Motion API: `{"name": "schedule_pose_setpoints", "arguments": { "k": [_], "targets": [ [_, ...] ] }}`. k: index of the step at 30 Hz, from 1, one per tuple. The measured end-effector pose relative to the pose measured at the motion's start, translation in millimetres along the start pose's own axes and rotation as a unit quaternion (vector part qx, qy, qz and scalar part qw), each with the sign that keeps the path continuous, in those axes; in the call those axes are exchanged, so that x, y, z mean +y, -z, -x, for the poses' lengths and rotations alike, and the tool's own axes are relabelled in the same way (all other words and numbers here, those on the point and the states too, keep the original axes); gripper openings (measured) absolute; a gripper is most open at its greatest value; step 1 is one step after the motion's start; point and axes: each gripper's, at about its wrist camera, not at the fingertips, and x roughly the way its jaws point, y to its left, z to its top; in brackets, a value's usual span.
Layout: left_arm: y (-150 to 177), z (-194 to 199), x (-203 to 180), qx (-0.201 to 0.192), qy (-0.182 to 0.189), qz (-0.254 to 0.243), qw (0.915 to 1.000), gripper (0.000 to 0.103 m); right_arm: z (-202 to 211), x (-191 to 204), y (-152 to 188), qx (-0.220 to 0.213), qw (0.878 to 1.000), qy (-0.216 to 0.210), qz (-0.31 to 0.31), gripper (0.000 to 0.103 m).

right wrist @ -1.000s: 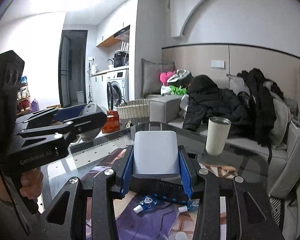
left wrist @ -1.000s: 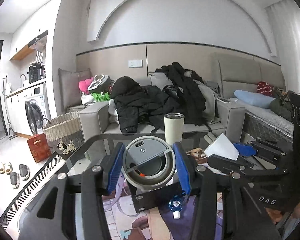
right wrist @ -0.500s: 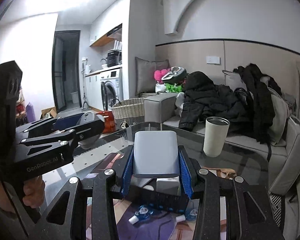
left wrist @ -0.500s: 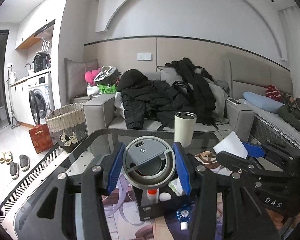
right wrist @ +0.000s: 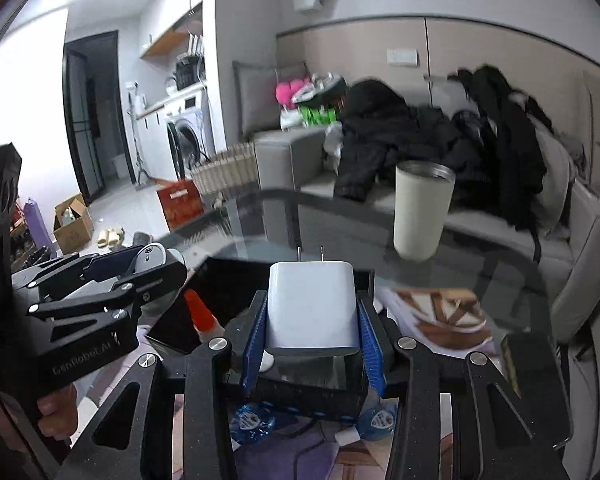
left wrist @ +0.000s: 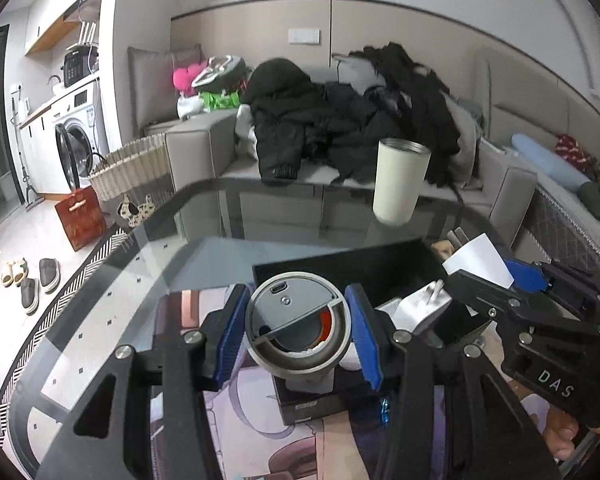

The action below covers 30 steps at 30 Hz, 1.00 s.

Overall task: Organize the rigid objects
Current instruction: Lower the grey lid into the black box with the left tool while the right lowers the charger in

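Left wrist view: the left hand-held gripper (left wrist: 298, 330) clamps a round grey lid (left wrist: 298, 330), now lowered over the black box (left wrist: 340, 264) on the desk (left wrist: 100, 300). Right wrist view: the right hand-held gripper (right wrist: 314, 334), closed on a white charger (right wrist: 312, 308), has dropped toward the box at 6 o'clock; release seems close.

left hand-held gripper (left wrist: 298, 334) clamped, right hand-held gripper (right wrist: 313, 334) clamped

Grey sofa (left wrist: 204, 140) w/ washer (left wrist: 74, 140)
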Motion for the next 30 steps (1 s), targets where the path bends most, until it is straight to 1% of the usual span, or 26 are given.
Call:
{"name": "schedule_pose_setpoints", "arguments": {
  "k": [2, 6, 9, 12, 15, 17, 22, 30],
  "targets": [
    [0, -8, -2, 0.005, -0.001, -0.004, 1.0000, 0.048, -11, -2, 2, 0.010, 1.000, 0.000, -0.003, 0.042],
    [-8, -24, -7, -0.001, -0.003, -0.007, 1.0000, 0.048, -29, 0, 2, 0.017, 1.000, 0.003, 0.002, 0.042],
    [-13, -32, -4, 0.002, -0.010, -0.001, 1.0000, 0.048, -43, -1, 0, 0.031, 0.999, 0.000, -0.008, 0.042],
    [-17, -42, 1, 0.010, -0.004, 0.016, 0.9998, 0.048, -56, -4, -3, 0.045, 0.999, -0.002, -0.021, 0.042],
    [-17, -49, 1, 0.019, -0.003, 0.016, 0.9997, 0.048, -70, -7, -2, 0.064, 0.998, -0.003, -0.024, 0.042],
    [-16, -52, 1, 0.029, 0.000, 0.016, 0.9995, 0.048, -73, -4, -2, 0.066, 0.998, 0.002, -0.018, 0.042],
    [-14, -54, 4, 0.036, 0.004, 0.023, 0.9991, 0.048, -75, -1, -2, 0.074, 0.997, -0.001, -0.013, 0.042],
    [-13, -52, 4, 0.038, 0.007, 0.027, 0.9989, 0.048, -70, -2, -4, 0.077, 0.997, -0.010, -0.020, 0.042]
  ]
}}
